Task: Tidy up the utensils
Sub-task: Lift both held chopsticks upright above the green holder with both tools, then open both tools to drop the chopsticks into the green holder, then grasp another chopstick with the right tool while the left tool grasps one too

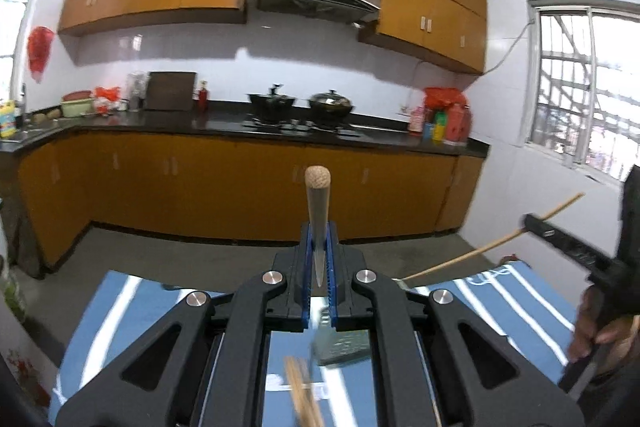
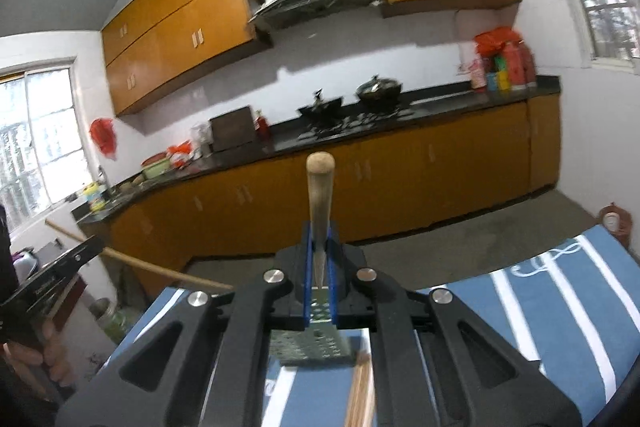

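While the left wrist view looks across a kitchen, the left gripper is seen with its fingers closed on a wooden-handled utensil, held above the blue striped surface. Chopsticks lie below. In the right wrist view, the right gripper is likewise clamped on a wooden-handled grater, its perforated blade over the surface.

My left wrist camera looks along its fingers over the blue cloth toward the stove. My right one faces the same counter, seemingly tilted. Each glimpses the other gripper at its edge.
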Available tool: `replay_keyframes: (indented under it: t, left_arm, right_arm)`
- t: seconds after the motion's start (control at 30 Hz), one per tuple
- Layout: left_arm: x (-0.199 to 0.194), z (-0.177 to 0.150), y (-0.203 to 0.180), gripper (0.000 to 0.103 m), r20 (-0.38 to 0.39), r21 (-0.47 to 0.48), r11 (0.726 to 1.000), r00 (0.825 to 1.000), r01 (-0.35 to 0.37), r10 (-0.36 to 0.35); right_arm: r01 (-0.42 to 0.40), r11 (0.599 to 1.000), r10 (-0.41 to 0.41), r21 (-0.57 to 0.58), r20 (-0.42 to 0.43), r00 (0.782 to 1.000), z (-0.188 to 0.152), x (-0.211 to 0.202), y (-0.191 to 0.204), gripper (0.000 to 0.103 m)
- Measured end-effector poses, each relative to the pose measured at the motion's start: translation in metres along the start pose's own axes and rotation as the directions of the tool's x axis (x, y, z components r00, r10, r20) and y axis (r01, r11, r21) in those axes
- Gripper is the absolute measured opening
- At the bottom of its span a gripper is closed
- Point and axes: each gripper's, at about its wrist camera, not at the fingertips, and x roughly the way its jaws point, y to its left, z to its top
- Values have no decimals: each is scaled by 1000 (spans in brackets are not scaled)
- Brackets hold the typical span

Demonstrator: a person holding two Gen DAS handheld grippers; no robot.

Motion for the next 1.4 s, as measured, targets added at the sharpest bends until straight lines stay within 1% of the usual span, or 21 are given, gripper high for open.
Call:
replay_keyframes:
  t: [0.13, 0.3, 0.53, 0.63, 0.7, 0.73, 0.77, 0.8, 0.83, 1.0, 1.1, 1.13, 1.2, 1.23, 1.27, 1.3, 1.33, 1.37, 1.4]
  left_arm:
    - [14, -8, -8, 7, -30, 6, 999, 999, 31, -31]
    - [34, -22, -15, 7, -102, 4, 999, 993, 54, -53]
    - [61, -36, -19, 7, -174, 3, 999, 983, 52, -50]
    - [67, -42, -15, 7, -193, -22, 999, 980, 42, -46]
    - [66, -42, -13, 11, -189, -38, 998, 981, 45, -52]
    - [66, -42, -13, 19, -186, -41, 998, 981, 44, -50]
    - [64, -41, -11, 33, -178, -45, 998, 983, 39, -46]
    - [61, -40, -10, 37, -167, -49, 998, 985, 36, -43]
    - [60, -39, -10, 39, -161, -53, 998, 986, 35, -43]
    - [45, -38, -2, 38, -128, -82, 996, 991, 30, -40]
    - [33, -40, 3, 39, -110, -80, 997, 994, 17, -26]
    - [27, -44, 5, 40, -107, -75, 997, 994, 6, -14]
    - [21, -55, 10, 45, -117, -57, 998, 993, -29, 23]
    - [19, -63, 13, 52, -128, -48, 998, 991, -51, 45]
    - [18, -73, 17, 59, -145, -39, 996, 987, -81, 75]
    - [19, -83, 21, 62, -166, -32, 994, 981, -102, 95]
    - [23, -98, 26, 65, -207, -21, 993, 972, -119, 112]
    - [27, -109, 29, 67, -238, -14, 991, 963, -133, 126]
    - [32, -125, 33, 68, -280, -2, 987, 948, -158, 151]
  right_arm:
    - [2, 1000, -4, -19, -61, 998, -10, 24, 4, 8]
    - [15, 1000, -15, -7, -132, 991, -24, 54, 0, 8]
    - [26, 1000, -27, -11, -180, 983, -35, 78, 0, 8]
    - [21, 1000, -23, -8, -176, 984, -36, 77, 3, 11]
    - [18, 1000, -20, -9, -164, 986, -35, 72, 4, 20]
    - [20, 1000, -22, -9, -156, 988, -35, 70, 3, 22]
    - [21, 1000, -22, -8, -151, 988, -34, 69, 3, 24]
    - [20, 1000, -20, -5, -145, 989, -34, 65, 3, 24]
    - [19, 1000, -18, 0, -137, 990, -33, 61, 2, 24]
    - [27, 1000, -26, 11, -91, 995, -33, 34, -4, 28]
    - [57, 998, -56, 13, -73, 996, -42, 14, -13, 31]
    - [69, 997, -68, 17, -76, 995, -48, 9, -18, 31]
    - [100, 994, -97, 30, -103, 990, -64, 3, -31, 32]
    - [115, 993, -110, 34, -127, 986, -73, 4, -37, 32]
    - [130, 991, -122, 39, -168, 978, -87, 6, -44, 32]
    - [136, 990, -124, 44, -206, 971, -101, 10, -50, 32]
    - [141, 989, -126, 46, -244, 961, -114, 15, -54, 32]
    - [152, 987, -131, 49, -300, 945, -135, 22, -57, 32]
    - [156, 986, -130, 52, -338, 932, -149, 28, -59, 32]
